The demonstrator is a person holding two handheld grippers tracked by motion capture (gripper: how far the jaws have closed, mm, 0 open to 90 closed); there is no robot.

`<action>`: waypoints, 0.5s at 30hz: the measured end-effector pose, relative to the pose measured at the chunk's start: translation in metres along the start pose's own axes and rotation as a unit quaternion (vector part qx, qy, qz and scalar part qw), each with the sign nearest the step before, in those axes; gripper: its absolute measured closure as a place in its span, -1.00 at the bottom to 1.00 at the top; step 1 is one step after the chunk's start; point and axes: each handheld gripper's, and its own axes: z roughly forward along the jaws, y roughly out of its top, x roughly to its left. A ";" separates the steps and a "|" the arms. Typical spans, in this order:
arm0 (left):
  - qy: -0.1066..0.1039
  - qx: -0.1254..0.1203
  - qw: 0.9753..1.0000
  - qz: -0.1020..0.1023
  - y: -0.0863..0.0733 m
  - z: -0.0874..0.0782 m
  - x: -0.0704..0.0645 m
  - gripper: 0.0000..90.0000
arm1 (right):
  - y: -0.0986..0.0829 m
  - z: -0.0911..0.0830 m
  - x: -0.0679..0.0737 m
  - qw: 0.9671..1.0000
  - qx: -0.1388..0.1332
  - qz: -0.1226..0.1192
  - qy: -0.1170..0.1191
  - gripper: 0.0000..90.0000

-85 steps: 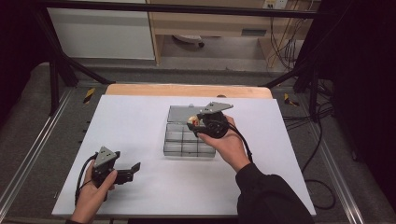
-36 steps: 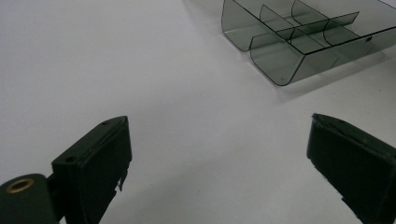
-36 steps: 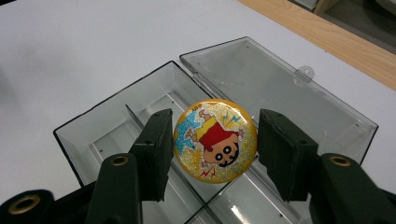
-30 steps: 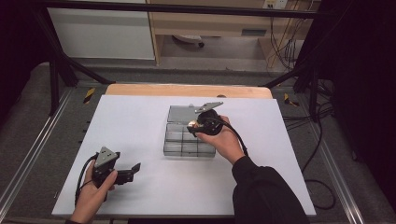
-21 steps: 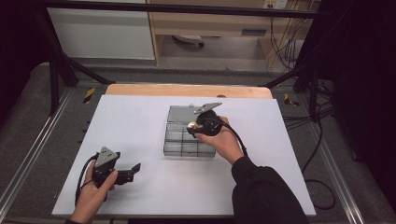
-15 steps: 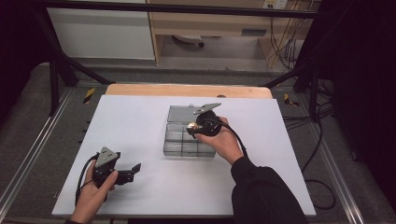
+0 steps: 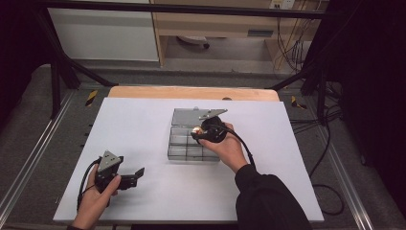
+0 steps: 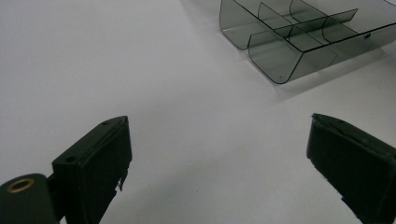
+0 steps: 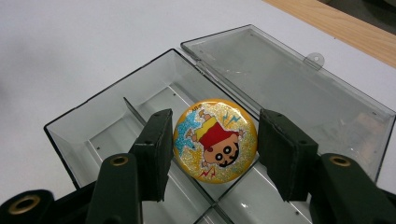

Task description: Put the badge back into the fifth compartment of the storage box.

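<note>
Smoke-grey clear plastic makes up the compartment box (image 7: 187,141) lying mid-table in the high view, its lid (image 7: 187,117) folded flat behind it; the right gripper (image 7: 198,133) hangs over the box's middle with something bright at its tip, while the left gripper (image 7: 136,174) rests low on the white table (image 7: 143,124), well apart from the box. In the left gripper view the jaws stand wide apart with bare table between them, and the box (image 8: 299,42) sits beyond and off toward the right-hand jaw. In the right gripper view the jaws flank a round cartoon pin badge (image 9: 215,140); whether the pads actually press its rim I cannot tell. The badge sits between the jaws, above a divider crossing of the box (image 9: 93,126). This looks like the placing step: next, lower the badge into one chosen compartment, clear of the dividers, then spread the jaws.
</note>
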 end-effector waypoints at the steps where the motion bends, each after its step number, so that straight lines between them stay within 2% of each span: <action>1: 0.000 0.000 1.000 0.000 0.000 0.000 0.000 -0.84 | 0.000 0.000 0.000 1.000 0.000 0.000 0.000 0.04; 15: -0.002 0.001 1.000 0.000 0.000 0.000 0.000 -0.84 | -0.011 0.008 0.009 1.000 0.000 0.009 0.015 0.04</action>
